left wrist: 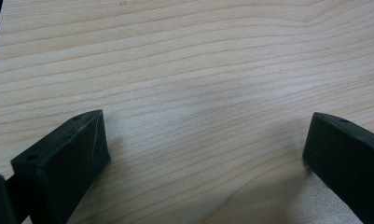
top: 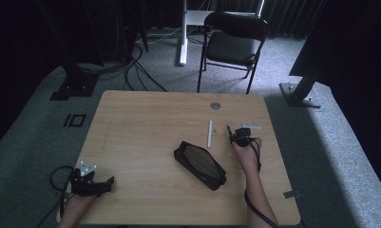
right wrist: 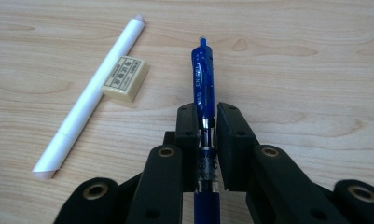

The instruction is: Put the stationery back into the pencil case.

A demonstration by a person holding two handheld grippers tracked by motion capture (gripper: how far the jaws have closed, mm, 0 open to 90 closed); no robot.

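Note:
My right gripper [right wrist: 208, 122] is shut on a blue pen [right wrist: 203, 77], whose clip end sticks out past the jaws, lifted a little above the wooden table [right wrist: 315, 70]. In the high view the right gripper [top: 232, 133] is right of the table's middle, with the pen [top: 228, 128] pointing away from the person. A white pen [right wrist: 89, 95] lies on the table to the left, with a small cream eraser [right wrist: 124, 78] touching its side. A black pencil case [top: 200, 164] lies diagonally at mid table. My left gripper [left wrist: 205, 144] stands open over bare wood; in the high view the left gripper [top: 107, 183] is near the front left corner.
A round grey disc [top: 215, 105] is set in the table near its far edge. A black folding chair [top: 232, 42] stands beyond the table. Dark frame legs and cables lie on the carpet at both sides. The white pen [top: 209, 133] lies just left of the right gripper.

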